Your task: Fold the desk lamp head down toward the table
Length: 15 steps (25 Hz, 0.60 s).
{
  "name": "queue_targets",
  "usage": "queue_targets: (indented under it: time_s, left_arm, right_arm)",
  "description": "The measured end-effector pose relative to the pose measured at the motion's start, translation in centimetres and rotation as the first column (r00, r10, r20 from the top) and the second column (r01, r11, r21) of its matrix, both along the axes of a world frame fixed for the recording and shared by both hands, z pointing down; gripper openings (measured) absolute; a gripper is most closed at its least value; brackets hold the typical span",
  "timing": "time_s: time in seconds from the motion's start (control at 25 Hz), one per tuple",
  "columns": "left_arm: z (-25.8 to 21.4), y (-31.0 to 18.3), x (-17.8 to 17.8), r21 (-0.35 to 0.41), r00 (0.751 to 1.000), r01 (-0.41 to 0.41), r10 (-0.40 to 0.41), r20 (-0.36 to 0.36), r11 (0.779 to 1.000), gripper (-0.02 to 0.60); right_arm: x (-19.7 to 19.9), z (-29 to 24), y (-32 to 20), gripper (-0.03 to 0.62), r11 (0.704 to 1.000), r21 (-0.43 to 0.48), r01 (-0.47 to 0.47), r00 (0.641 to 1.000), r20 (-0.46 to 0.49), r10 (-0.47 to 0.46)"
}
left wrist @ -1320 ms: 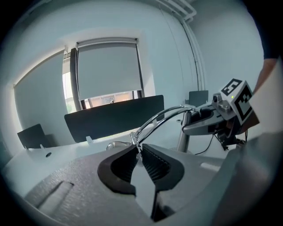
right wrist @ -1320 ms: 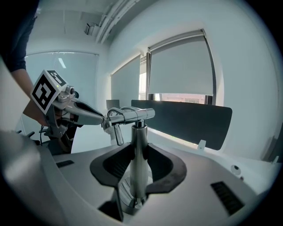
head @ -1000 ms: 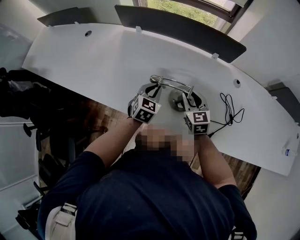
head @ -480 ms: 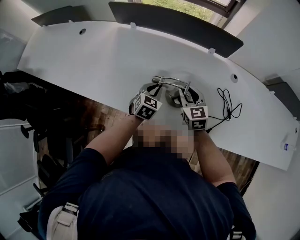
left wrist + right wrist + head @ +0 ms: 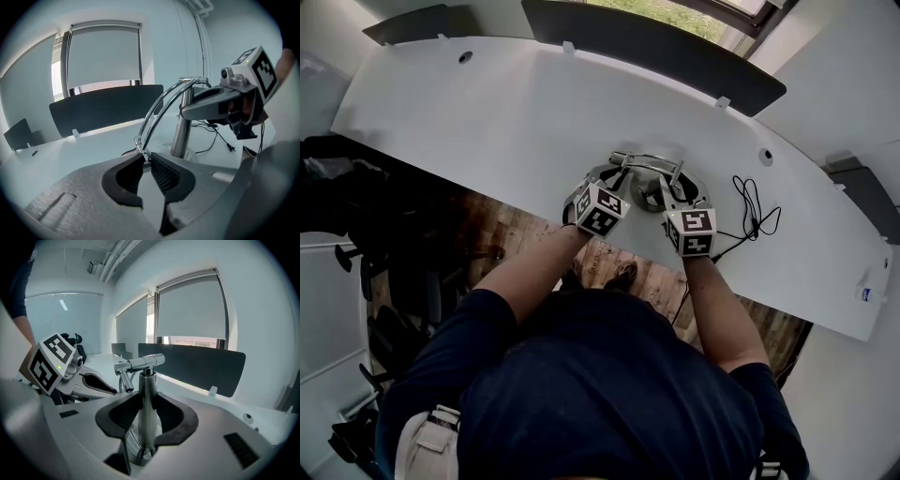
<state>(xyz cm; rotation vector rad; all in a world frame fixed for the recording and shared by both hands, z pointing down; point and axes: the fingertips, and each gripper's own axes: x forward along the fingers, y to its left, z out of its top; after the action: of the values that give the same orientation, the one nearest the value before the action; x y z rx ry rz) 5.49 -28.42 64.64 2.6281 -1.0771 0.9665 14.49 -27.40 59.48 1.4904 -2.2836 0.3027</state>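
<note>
A chrome desk lamp (image 5: 649, 180) stands on the white desk (image 5: 487, 112) near its front edge. Its upright post (image 5: 148, 394) carries a short crossbar (image 5: 140, 363) on top. From there a thin curved chrome head arm (image 5: 161, 105) arcs down to the left. My left gripper (image 5: 146, 157) is shut on that arm's low tip, close above the desk. My right gripper (image 5: 146, 409) is shut on the post just above the round base (image 5: 654, 199). In the head view the left gripper (image 5: 613, 178) and right gripper (image 5: 671, 193) sit side by side at the lamp.
A black cable (image 5: 757, 212) with a plug lies coiled right of the lamp. A dark partition panel (image 5: 656, 52) runs along the desk's far edge. Cable holes (image 5: 465, 56) pierce the desktop. A wooden floor (image 5: 609, 267) shows below the desk's front edge.
My left gripper has sunk a little toward the desk with the arm's tip in it. The right gripper has stayed on the post.
</note>
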Motion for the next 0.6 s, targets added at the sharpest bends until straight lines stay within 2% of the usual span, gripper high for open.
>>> queue_targets:
  time_s: [0.36,0.52,0.6]
  left_arm:
    - [0.3,0.1,0.1,-0.005,0.999,-0.036,0.036,0.013,0.999,0.049]
    - [0.3,0.2,-0.2,-0.009,0.997,-0.073,0.073,0.025,0.997,0.054]
    - [-0.3,-0.1,-0.8,-0.003,0.998,-0.063,0.063,0.023,0.998,0.094]
  right_arm:
    - [-0.1,0.3,-0.1,0.124,0.999,-0.018,-0.030,0.999,-0.012,0.030]
    - [-0.2,0.3,-0.2,0.132,0.999,-0.023,-0.040,0.997,-0.070,0.039]
    - [-0.3,0.1,0.0,0.158,0.999,-0.013,-0.050,0.995,-0.092,0.049]
